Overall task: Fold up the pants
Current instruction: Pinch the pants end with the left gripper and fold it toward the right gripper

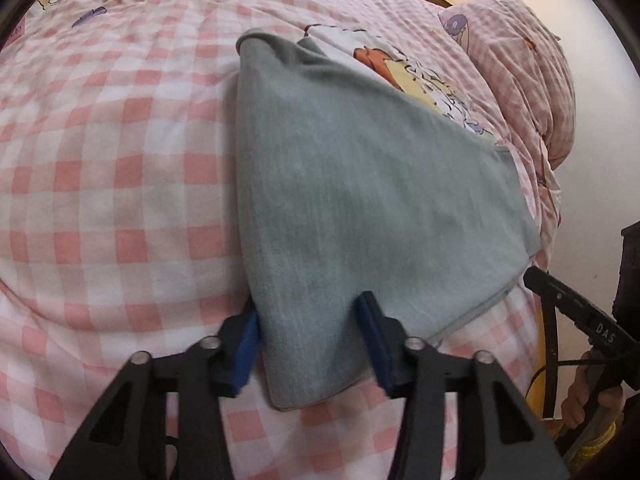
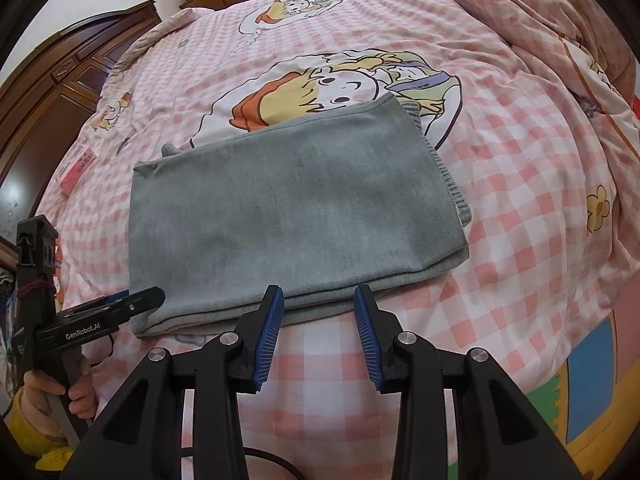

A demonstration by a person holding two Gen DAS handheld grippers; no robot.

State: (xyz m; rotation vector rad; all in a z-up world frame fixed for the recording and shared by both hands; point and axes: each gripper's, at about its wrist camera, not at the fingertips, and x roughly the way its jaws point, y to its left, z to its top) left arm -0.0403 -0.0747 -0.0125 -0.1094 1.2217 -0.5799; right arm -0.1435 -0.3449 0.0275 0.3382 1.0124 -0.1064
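Observation:
Grey pants (image 2: pixel 296 204), folded into a flat rectangle, lie on the pink checked bed sheet (image 2: pixel 520 200), ribbed waistband to the right. My left gripper (image 1: pixel 310 332) is open, its blue pads either side of the pants' (image 1: pixel 352 200) near corner, cloth between them but not pinched. In the right wrist view that left gripper (image 2: pixel 140 300) sits at the pants' near left corner, held by a hand (image 2: pixel 76 392). My right gripper (image 2: pixel 319 300) is open, tips just short of the pants' near edge, only sheet between them. It shows as a black finger (image 1: pixel 540 280) at the right.
A bunched pink checked quilt (image 2: pixel 560 20) is heaped at the bed's far right, also in the left wrist view (image 1: pixel 528 72). Dark wooden furniture (image 2: pixel 52 88) stands along the left side. A small pink packet (image 2: pixel 78 166) lies on the sheet near the left edge.

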